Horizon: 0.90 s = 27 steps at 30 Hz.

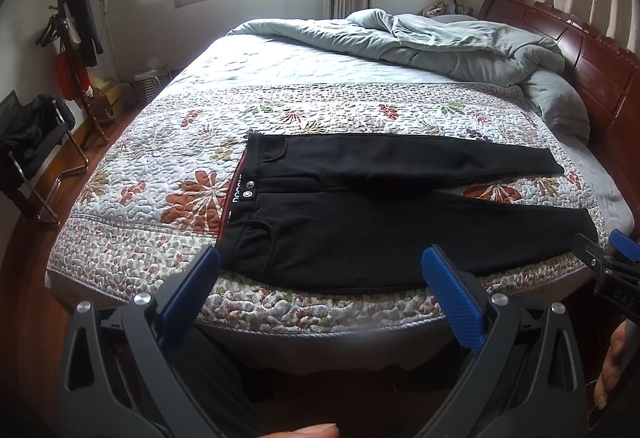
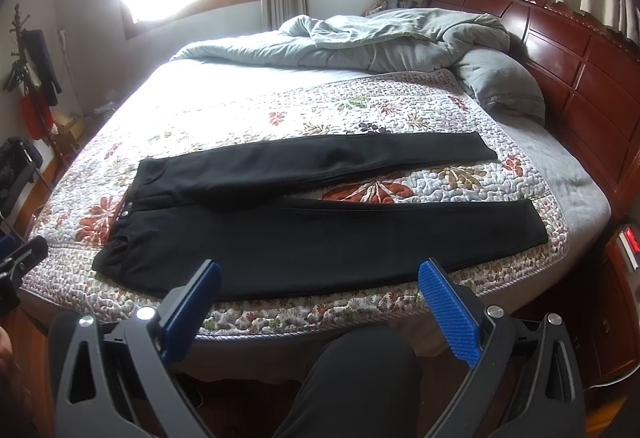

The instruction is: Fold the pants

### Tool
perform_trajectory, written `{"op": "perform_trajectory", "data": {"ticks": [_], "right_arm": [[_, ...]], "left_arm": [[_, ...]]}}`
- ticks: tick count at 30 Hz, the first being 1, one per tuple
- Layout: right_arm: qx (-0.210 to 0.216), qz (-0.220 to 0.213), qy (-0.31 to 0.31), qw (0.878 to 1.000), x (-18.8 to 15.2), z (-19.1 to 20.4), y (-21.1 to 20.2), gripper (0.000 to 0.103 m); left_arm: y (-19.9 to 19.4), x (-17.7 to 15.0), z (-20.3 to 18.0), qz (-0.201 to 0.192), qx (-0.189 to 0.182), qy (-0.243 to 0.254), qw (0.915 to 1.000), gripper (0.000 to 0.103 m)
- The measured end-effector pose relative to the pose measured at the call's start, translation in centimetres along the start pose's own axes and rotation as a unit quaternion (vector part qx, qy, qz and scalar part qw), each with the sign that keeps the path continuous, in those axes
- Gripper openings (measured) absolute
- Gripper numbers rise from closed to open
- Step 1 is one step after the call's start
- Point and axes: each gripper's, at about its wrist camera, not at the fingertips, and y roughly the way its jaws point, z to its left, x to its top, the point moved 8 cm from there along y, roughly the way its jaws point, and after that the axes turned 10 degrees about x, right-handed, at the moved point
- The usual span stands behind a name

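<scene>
Black pants (image 1: 360,222) lie flat on the flowered quilt (image 1: 160,166), waistband to the left, both legs spread apart and running right. The right wrist view shows the same pants (image 2: 320,242) with the leg cuffs at the right. My left gripper (image 1: 320,270) hovers open over the bed's near edge, in front of the waist and near leg, holding nothing. My right gripper (image 2: 320,284) is open too, just short of the near leg. The right gripper (image 1: 612,258) also shows at the edge of the left wrist view.
A rumpled grey duvet (image 1: 460,42) and pillow (image 2: 500,86) fill the far side of the bed. The dark wooden headboard (image 2: 560,50) stands at the right. A coat rack (image 1: 72,38) and chair (image 1: 36,158) are on the left floor. A person's knee (image 2: 360,370) is below.
</scene>
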Motion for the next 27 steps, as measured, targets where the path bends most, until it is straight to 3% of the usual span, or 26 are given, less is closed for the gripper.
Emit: {"op": "perform_trajectory", "data": {"ticks": [27], "right_arm": [[0.001, 0.004, 0.001, 1.000, -0.35, 0.04, 0.34, 0.099]], "left_arm": [[0.51, -0.35, 0.41, 0.001, 0.000, -0.001, 1.0000, 0.100]]}}
